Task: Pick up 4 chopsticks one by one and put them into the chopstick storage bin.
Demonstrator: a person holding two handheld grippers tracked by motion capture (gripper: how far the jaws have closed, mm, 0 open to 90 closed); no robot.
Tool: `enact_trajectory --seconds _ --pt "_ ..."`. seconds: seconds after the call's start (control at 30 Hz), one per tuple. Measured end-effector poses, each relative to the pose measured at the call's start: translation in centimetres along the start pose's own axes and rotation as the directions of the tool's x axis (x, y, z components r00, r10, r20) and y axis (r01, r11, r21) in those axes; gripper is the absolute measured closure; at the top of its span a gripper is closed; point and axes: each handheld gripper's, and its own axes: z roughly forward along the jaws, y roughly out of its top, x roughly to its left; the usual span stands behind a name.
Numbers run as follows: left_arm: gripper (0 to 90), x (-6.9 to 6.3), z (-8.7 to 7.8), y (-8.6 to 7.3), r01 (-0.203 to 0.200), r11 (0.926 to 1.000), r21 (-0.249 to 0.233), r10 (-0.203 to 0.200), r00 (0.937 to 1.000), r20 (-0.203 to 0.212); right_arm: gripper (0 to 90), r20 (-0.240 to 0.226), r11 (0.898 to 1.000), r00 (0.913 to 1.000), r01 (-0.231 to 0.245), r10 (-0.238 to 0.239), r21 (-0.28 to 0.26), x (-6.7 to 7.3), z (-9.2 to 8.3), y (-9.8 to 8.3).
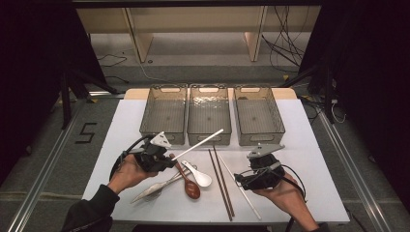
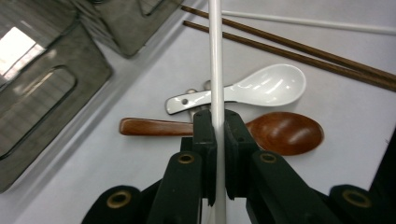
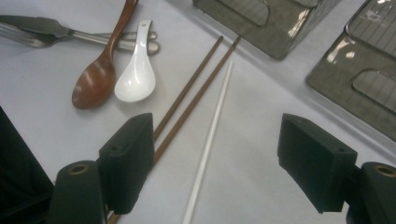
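Note:
My left gripper (image 1: 170, 159) is shut on a white chopstick (image 1: 200, 143) that slants up and to the right above the table, toward the middle bin (image 1: 209, 116). In the left gripper view the pads (image 2: 205, 135) pinch that chopstick (image 2: 215, 56) near its lower part. My right gripper (image 1: 241, 180) stands open at the front right. In the right gripper view a second white chopstick (image 3: 211, 135) lies on the table between the wide-apart jaws, untouched. A pair of brown chopsticks (image 1: 221, 186) lies just left of it.
A white ceramic spoon (image 1: 200, 178), a wooden spoon (image 1: 189, 186) and a metal fork and knife (image 1: 154, 189) lie in front of the left hand. Three grey bins stand in a row at the back: left bin (image 1: 163, 116) and right bin (image 1: 258, 116) flank the middle one.

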Motion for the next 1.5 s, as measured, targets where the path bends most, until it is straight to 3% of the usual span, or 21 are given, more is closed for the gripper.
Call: enact_trajectory --seconds 0.23,0.43,0.73,1.23,1.5 --pt "84.9 1.8 -0.7 0.0 0.073 0.9961 -0.050 -0.075 0.9964 -0.039 25.3 0.005 0.999 0.9997 -0.026 0.026 0.023 -0.2 -0.1 -1.0" --pt "84.9 3.8 -1.1 0.2 0.136 0.9876 -0.079 -0.141 0.9879 -0.065 24.8 0.003 0.998 0.9990 -0.044 0.044 0.039 -0.4 0.0 -1.8" --pt "85.0 6.2 -1.6 1.6 0.187 0.9756 -0.115 -0.199 0.9747 -0.102 24.8 -0.002 0.998 0.9990 -0.045 0.045 0.043 -0.4 -0.1 -2.4" --pt "85.0 11.1 -0.6 3.1 0.282 0.9493 -0.138 -0.303 0.9382 -0.167 24.3 -0.024 0.997 0.9993 -0.028 0.029 0.066 0.1 0.2 -2.5" --pt "84.9 12.8 0.4 3.6 0.314 0.9397 -0.135 -0.334 0.9264 -0.173 24.3 -0.030 0.998 0.9992 -0.025 0.026 0.061 0.0 0.1 -2.4"
